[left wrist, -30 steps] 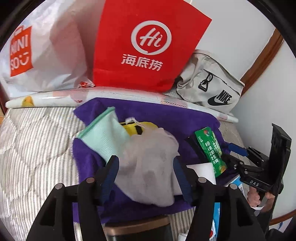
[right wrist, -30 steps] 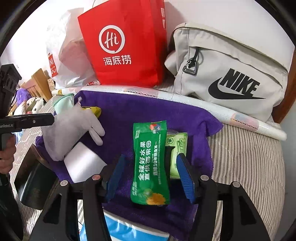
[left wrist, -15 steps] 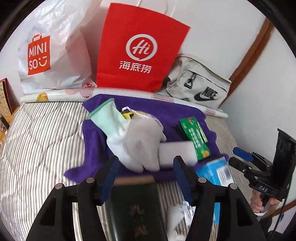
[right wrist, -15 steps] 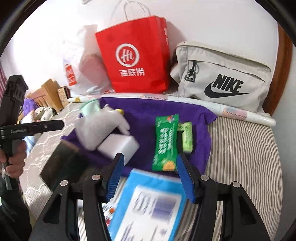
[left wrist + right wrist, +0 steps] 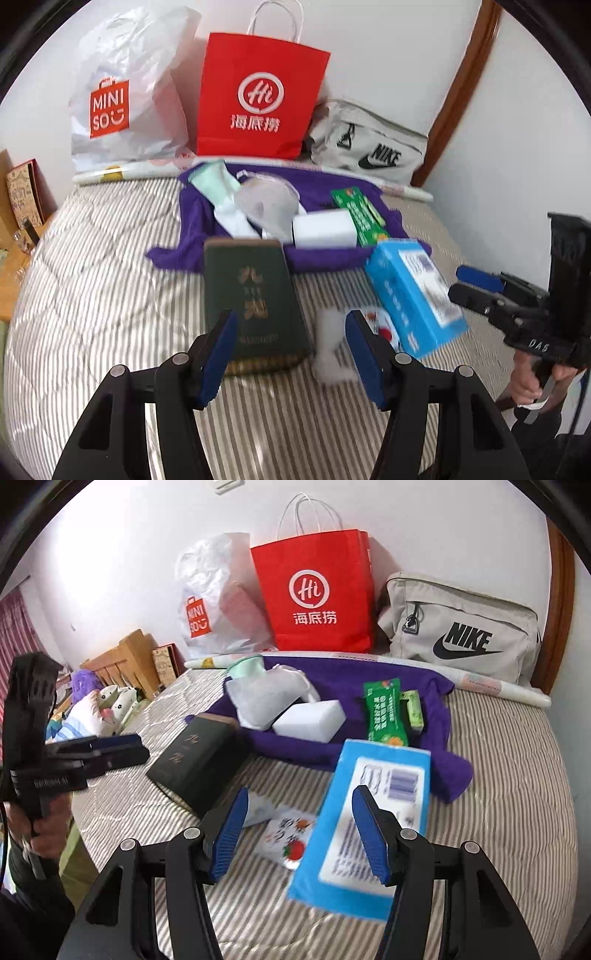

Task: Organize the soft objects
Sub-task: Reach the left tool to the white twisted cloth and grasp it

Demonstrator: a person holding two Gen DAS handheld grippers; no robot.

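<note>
A red paper bag (image 5: 325, 594) stands against the white wall at the back of the striped bed (image 5: 509, 775), with a white Miniso plastic bag (image 5: 214, 605) to its left and a grey Nike bag (image 5: 461, 635) to its right. A rolled printed sheet (image 5: 495, 686) lies in front of them, and a wooden headboard (image 5: 125, 657) shows at far left.

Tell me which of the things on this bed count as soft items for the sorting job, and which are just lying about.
Likely for the job:
- purple towel
- grey glove
- white sponge block

Likely just lying about:
- dark green box
- blue carton
- green snack packet
- red paper bag
- Nike bag

Both grippers are open, holding nothing.
</note>
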